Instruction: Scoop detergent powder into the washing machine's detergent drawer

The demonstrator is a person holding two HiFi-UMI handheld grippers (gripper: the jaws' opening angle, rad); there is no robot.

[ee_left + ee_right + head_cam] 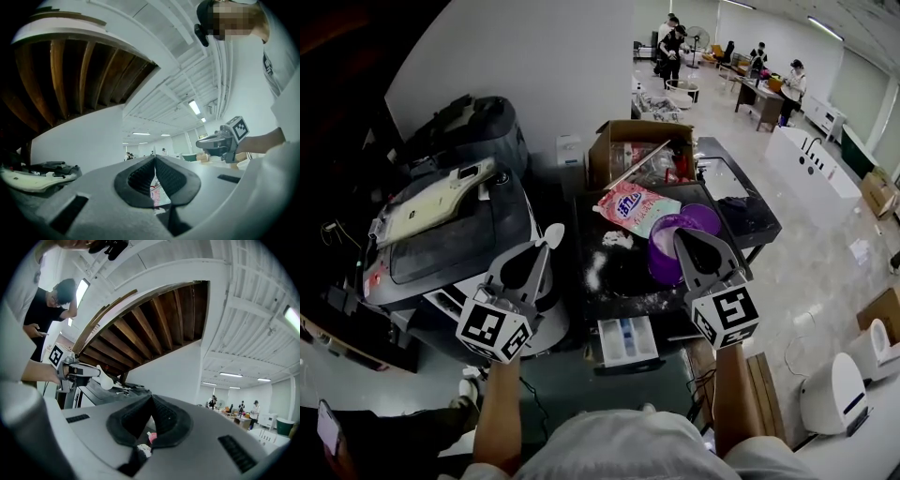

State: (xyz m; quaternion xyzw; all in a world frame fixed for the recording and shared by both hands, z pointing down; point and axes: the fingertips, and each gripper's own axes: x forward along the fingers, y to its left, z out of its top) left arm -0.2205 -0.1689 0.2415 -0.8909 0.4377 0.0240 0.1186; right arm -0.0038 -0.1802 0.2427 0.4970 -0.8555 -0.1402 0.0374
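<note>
White scoop (551, 234), purple basin (705, 221) — pink-and-white bag (636, 208) (lettering perhaps blue).

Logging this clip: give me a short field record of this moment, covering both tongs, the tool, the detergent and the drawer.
left tongs: shut on white spoon, held beside the washing machine
right tongs: shut, empty, over the purple basin
detergent bag: lying on the black table, touching the basin
spilled powder: white patches on the table
detergent drawer: open at the table's near edge
stage: spoon not yet at the drawer
</note>
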